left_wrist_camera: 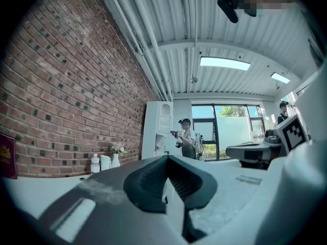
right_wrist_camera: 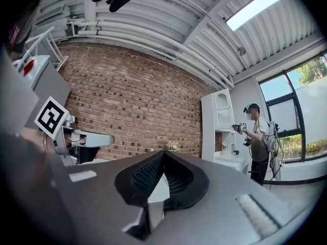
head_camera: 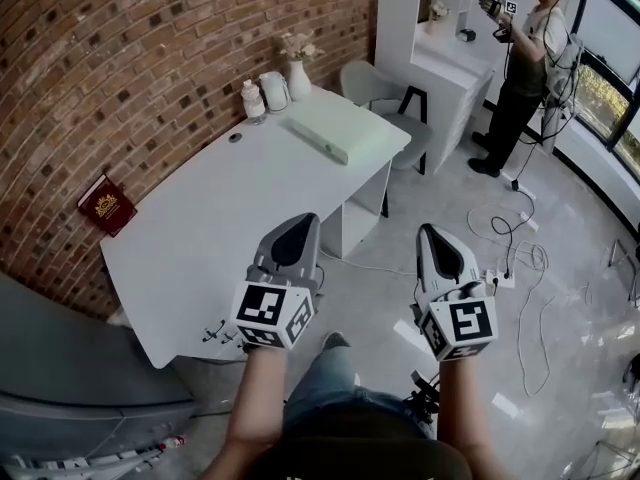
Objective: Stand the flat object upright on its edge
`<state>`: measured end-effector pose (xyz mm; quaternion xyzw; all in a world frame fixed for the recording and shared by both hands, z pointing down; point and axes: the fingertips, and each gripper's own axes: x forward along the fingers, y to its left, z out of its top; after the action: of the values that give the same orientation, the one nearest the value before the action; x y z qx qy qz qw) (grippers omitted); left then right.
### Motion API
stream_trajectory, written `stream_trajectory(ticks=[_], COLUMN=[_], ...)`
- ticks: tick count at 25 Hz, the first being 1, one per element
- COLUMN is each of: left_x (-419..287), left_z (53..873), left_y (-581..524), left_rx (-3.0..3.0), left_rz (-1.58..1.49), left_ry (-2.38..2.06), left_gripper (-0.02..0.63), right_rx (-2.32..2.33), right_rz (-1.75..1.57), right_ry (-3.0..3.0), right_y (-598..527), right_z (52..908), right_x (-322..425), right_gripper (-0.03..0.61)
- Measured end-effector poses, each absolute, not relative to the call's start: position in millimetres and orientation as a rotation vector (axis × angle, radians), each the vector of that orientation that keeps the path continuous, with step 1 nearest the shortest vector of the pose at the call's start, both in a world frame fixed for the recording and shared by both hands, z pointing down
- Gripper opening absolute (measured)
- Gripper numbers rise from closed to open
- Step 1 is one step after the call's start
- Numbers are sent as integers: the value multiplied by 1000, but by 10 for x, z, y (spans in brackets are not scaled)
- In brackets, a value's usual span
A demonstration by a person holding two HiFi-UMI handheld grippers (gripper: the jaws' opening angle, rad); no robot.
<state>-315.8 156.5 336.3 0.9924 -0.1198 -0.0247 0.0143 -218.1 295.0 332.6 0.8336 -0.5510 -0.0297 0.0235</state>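
Left gripper [head_camera: 296, 226] and right gripper [head_camera: 432, 236] each have jaws pressed together on nothing (side by side near the table [head_camera: 200, 238]); a red book [head_camera: 106, 205] sits by the wall.

I see a bottle [head_camera: 253, 99], a kettle [head_camera: 275, 90] and a vase [head_camera: 299, 78] grouped at the desk's [head_camera: 200, 238] far corner by the brick wall [head_camera: 120, 58].

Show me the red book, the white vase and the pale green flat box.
red book [head_camera: 107, 206], head view, middle of its cover.
white vase [head_camera: 299, 81], head view, its body.
pale green flat box [head_camera: 338, 126], head view, its top face.
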Motion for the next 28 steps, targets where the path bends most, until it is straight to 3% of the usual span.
stream_trajectory(ticks=[28], left_x=[-882], left_z=[3514], left_y=[-448], left_rx=[2999], left_rz=[-59], left_ry=[-489], left_gripper=[-3], right_rx=[2465], right_rz=[-67], right_ry=[-1784], right_y=[959], right_z=[3405], right_x=[102], right_gripper=[0])
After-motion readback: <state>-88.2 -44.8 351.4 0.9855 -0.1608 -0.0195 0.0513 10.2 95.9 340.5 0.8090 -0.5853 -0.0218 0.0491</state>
